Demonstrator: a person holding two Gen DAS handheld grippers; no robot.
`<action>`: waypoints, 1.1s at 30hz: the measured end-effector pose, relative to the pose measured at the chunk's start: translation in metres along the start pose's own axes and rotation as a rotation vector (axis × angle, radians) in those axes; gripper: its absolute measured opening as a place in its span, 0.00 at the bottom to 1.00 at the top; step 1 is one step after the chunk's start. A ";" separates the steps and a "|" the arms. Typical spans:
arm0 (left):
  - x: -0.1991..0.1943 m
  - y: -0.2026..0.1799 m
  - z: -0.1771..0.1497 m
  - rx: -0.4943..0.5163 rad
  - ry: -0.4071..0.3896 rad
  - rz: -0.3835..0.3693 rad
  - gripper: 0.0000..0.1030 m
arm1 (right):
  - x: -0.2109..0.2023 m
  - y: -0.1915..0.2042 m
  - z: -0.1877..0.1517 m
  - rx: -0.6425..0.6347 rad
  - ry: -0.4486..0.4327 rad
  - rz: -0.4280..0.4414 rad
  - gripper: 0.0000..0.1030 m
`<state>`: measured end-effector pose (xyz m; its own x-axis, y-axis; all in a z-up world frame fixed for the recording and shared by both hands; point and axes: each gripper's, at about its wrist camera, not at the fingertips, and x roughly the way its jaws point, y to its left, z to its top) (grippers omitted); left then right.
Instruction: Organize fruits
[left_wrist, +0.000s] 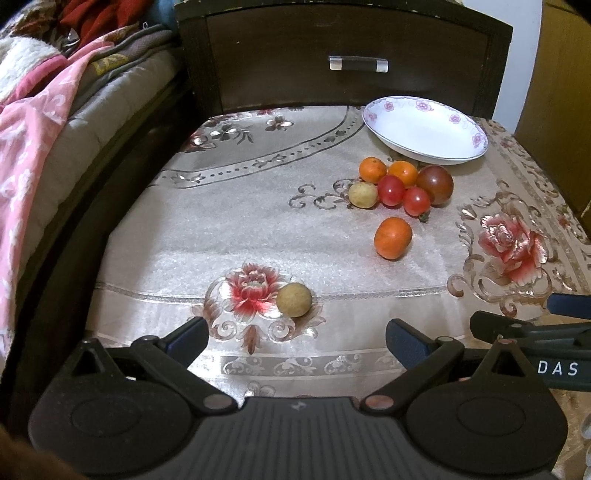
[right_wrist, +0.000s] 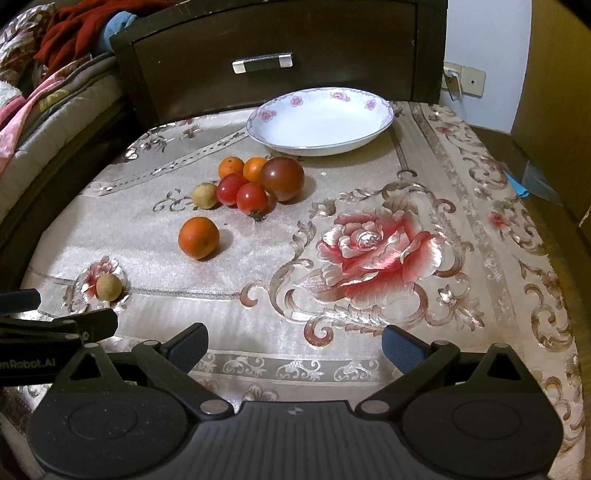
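A white floral plate (left_wrist: 424, 129) (right_wrist: 319, 122) sits empty at the back of the table. In front of it lies a cluster of fruit: two small oranges (left_wrist: 373, 169), two red cherry tomatoes (left_wrist: 391, 190), a dark tomato (left_wrist: 436, 184) (right_wrist: 282, 178) and a tan longan (left_wrist: 362, 195). A lone orange (left_wrist: 392, 237) (right_wrist: 198, 237) lies nearer. A second longan (left_wrist: 293, 299) (right_wrist: 108, 286) lies closest, just ahead of my left gripper (left_wrist: 297, 338), which is open and empty. My right gripper (right_wrist: 295, 343) is open and empty, to the right of the fruit.
The table carries a beige embroidered cloth with a large rose (right_wrist: 373, 251). A dark wooden nightstand drawer (left_wrist: 351, 59) stands behind the plate. A bed with blankets (left_wrist: 44, 122) runs along the left. A wall socket (right_wrist: 452, 75) is at the back right.
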<state>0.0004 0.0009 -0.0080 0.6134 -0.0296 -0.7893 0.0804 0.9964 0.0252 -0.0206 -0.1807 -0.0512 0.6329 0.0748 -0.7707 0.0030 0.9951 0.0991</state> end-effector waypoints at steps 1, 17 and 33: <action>0.000 0.000 0.000 0.001 0.001 0.001 1.00 | 0.000 0.000 0.000 0.002 0.000 0.000 0.93; 0.005 0.001 0.001 -0.004 0.013 0.017 1.00 | -0.001 0.001 0.000 0.006 0.001 0.016 0.93; 0.004 0.015 0.003 -0.001 -0.038 0.113 1.00 | 0.006 0.022 0.032 -0.093 -0.047 0.167 0.78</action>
<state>0.0062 0.0159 -0.0086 0.6480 0.0801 -0.7574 0.0079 0.9937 0.1118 0.0080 -0.1602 -0.0334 0.6539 0.2384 -0.7181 -0.1749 0.9710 0.1631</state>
